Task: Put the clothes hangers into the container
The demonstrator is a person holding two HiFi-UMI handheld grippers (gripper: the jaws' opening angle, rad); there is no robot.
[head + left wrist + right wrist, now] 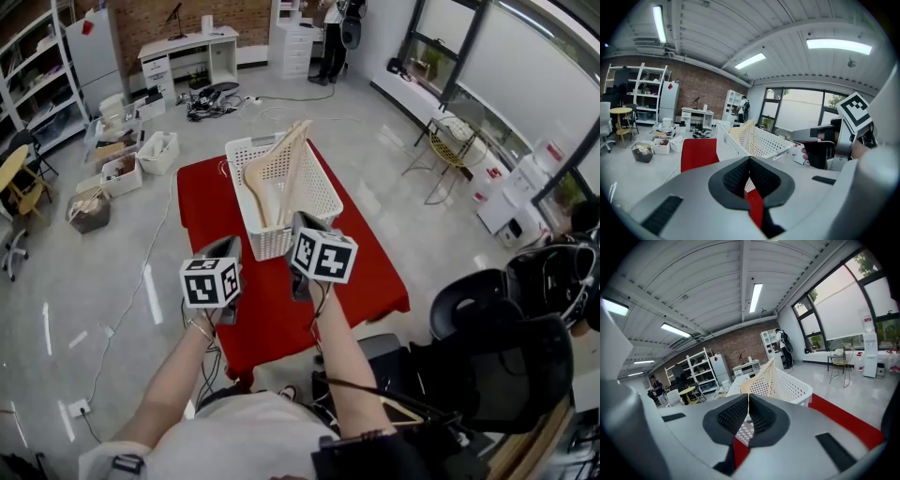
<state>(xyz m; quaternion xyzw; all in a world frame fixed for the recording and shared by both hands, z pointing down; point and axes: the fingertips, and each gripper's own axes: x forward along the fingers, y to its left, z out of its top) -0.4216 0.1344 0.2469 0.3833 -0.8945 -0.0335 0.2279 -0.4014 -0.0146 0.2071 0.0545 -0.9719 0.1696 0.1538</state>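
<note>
left tool (pixel 749 160): jaws pressed together with nothing between them; held over the near part of the worktop, pointing toward the container.
right tool (pixel 748 396): jaws also pressed together and empty; just beside the left tool, its tip close to the container's near wall.
clothes hangers (pixel 274 173): pale wood, inside the container, leaning tilted with their upper ends above the far rim.
container (pixel 328 202): white perforated basket, standing on the far half of the worktop.
worktop (pixel 370 272): covered in red cloth.
floor (pixel 112 281): glossy grey; open boxes (pixel 122 173) stand on it at the left, a black chair (pixel 469 309) at the right.
</note>
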